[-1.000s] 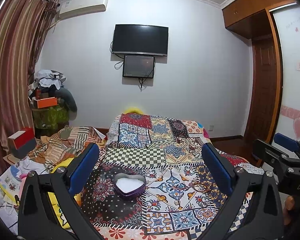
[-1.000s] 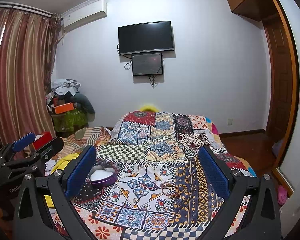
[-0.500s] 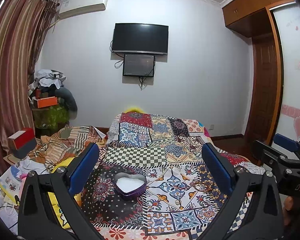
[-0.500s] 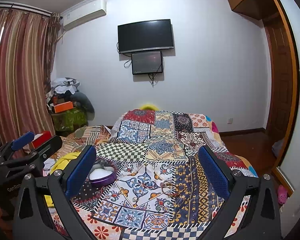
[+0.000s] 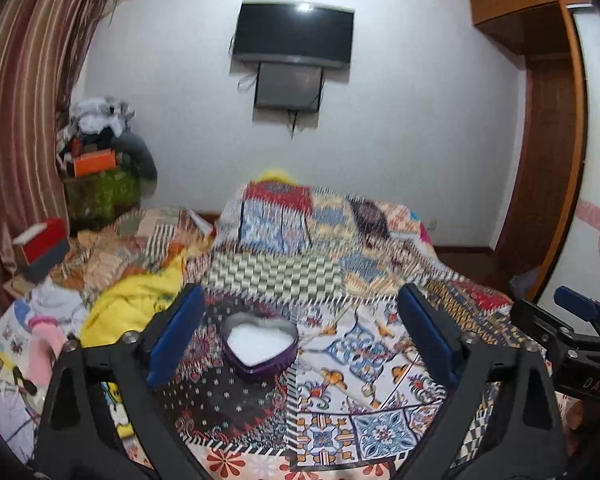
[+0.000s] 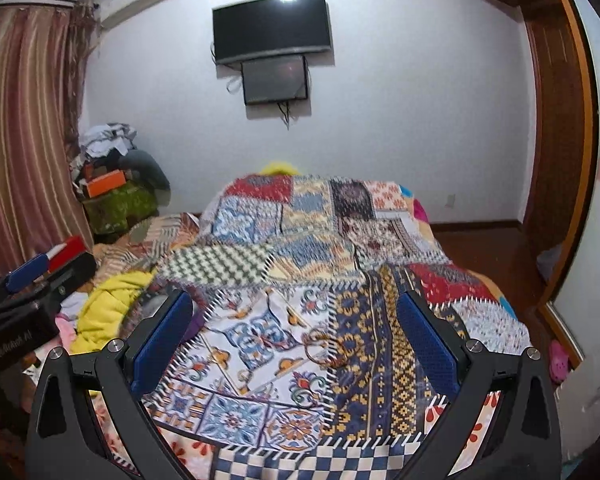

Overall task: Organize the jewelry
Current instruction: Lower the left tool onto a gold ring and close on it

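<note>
The bed (image 5: 380, 264) fills your view, draped in a patchwork quilt (image 6: 284, 240) of tile, floral and checkerboard squares, soft and slightly rumpled. On the far wall hangs a flat black television (image 5: 294, 34) with a smaller dark screen (image 5: 289, 85) under it; striped curtains (image 5: 24, 112) fall at the left, beside a heap of clothes and boxes (image 5: 100, 160). A crumpled yellow garment (image 6: 108, 304) lies along the bed's left edge. Your left claw (image 5: 300, 340) stands wide apart, holding nothing, with the purple heart-shaped tin (image 5: 260, 346), white inside, sitting on the quilt between its blue pads. Your right claw (image 6: 296, 344) is spread apart and empty too; the gold-toned bangles and thin chain (image 6: 326, 346) lie loose on the quilt between its fingers, right of the tin.
</note>
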Motion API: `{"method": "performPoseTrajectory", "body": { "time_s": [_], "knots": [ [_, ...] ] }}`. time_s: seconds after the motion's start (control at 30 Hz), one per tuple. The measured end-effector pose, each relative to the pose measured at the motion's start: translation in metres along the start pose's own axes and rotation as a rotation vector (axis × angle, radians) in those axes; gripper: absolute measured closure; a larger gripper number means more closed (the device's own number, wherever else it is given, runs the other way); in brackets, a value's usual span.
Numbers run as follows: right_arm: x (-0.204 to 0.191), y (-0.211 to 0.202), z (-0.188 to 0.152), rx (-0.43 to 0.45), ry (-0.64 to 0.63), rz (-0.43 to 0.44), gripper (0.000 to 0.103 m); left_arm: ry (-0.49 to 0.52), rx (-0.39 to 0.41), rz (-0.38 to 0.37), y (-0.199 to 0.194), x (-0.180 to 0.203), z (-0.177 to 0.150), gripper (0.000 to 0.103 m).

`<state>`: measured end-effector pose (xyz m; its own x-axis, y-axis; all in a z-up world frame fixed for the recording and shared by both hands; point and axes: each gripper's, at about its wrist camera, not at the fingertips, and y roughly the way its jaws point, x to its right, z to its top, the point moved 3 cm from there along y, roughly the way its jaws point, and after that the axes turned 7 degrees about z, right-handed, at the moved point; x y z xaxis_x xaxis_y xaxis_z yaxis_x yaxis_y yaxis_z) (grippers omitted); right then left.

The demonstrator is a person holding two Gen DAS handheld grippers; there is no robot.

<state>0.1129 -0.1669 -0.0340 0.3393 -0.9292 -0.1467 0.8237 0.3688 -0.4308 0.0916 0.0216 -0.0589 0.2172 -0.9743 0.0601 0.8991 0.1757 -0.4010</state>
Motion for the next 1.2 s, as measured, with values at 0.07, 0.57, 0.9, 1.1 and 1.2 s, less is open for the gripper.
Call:
{"method": "performPoseTrajectory", "body": {
  "time_s": [0.07, 0.57, 0.9, 1.1, 1.2],
  "knots": [
    [0.007, 0.010, -0.006, -0.033, 0.011, -0.009, 0.002, -0.009, -0.052, 0.006, 0.016, -0.003, -0.006, 0.013],
    [0.047, 0.061, -0.057, -0.278, 0.052, -0.007, 0.014, 0.025, -0.374, -0.064, 0.094, 0.002, -0.071, 0.028],
    [0.040, 0.088, -0.078, -0.387, 0.028, 0.066, 0.040, 0.069, -0.516, -0.146, 0.121, 0.025, -0.097, 0.059],
    [0.039, 0.103, -0.087, -0.448, 0.044, 0.115, 0.056, 0.067, -0.541, -0.174, 0.131, 0.029, -0.101, 0.062],
    [0.037, 0.109, -0.092, -0.485, 0.056, 0.144, 0.061, 0.070, -0.549, -0.186, 0.135, 0.030, -0.104, 0.064]
  ]
}}
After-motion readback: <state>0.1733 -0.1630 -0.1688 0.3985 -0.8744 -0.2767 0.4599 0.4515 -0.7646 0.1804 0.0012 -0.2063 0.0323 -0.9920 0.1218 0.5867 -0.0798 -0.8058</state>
